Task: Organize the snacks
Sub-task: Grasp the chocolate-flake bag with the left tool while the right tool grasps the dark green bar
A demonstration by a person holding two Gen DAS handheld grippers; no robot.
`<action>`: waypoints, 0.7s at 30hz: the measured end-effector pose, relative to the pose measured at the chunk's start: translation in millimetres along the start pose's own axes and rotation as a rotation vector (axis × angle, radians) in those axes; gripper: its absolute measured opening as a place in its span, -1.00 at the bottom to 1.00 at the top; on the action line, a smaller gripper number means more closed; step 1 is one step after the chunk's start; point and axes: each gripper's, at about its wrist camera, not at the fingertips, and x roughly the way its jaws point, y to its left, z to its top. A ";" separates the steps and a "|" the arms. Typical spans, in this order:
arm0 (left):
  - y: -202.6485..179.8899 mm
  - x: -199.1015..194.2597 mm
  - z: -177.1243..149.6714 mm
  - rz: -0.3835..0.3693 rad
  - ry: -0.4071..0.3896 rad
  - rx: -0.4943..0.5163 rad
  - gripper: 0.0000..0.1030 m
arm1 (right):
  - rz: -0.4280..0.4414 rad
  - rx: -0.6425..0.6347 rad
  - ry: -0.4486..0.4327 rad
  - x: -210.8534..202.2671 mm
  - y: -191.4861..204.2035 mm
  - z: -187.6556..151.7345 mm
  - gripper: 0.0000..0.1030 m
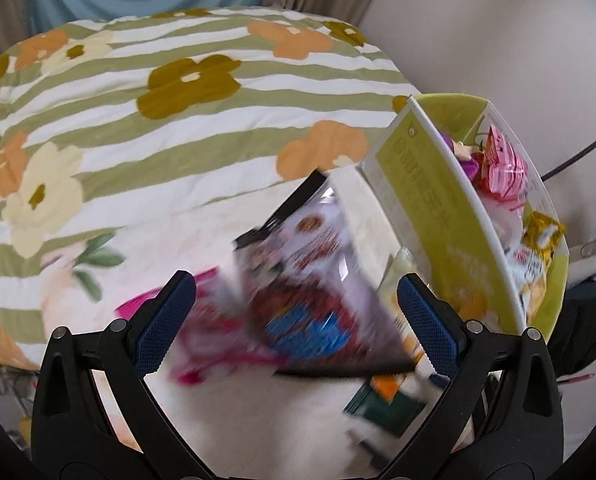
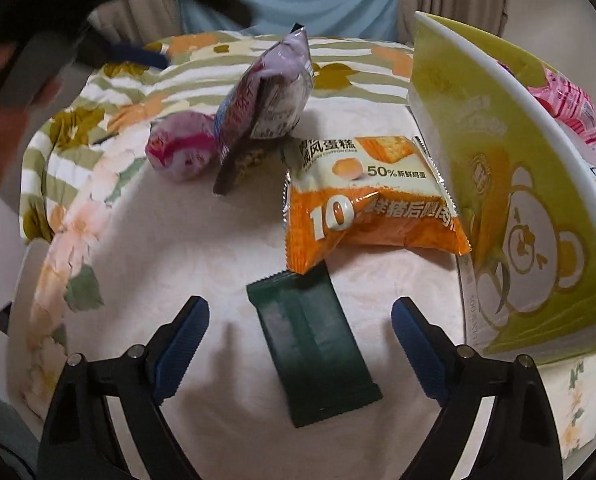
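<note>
Snacks were partly sorted: several lay in the green box [image 2: 509,184], while an orange packet [image 2: 361,204], dark green bar [image 2: 313,356], purple pouch [image 2: 270,96] and pink sweet [image 2: 182,150] remained on the bed [image 2: 138,272], both the left tool [image 1: 296,316] and right tool [image 2: 299,340] spread.

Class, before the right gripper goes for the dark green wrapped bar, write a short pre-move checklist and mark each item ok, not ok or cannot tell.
1. Right gripper open: ok.
2. Dark green wrapped bar between its fingers, lying flat: ok.
3. Orange cake packet clear of the bar: not ok, its corner overlaps the bar's far end.
4. Yellow-green bear-print box open on top: ok.
5. Room left in the box: cannot tell.
6. Left gripper open: ok; the blurred purple snack bag looks unheld.
</note>
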 end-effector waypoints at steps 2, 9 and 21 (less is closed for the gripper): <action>-10.5 15.4 9.4 0.035 0.026 0.012 0.95 | -0.010 -0.019 0.003 1.2 -0.5 -1.2 0.74; -20.0 50.2 6.8 0.090 0.127 0.011 0.86 | 0.012 -0.040 0.035 7.3 -8.2 -7.8 0.66; -10.1 44.1 -24.4 0.076 0.194 0.033 0.33 | 0.057 -0.051 0.054 14.4 -15.8 -16.9 0.66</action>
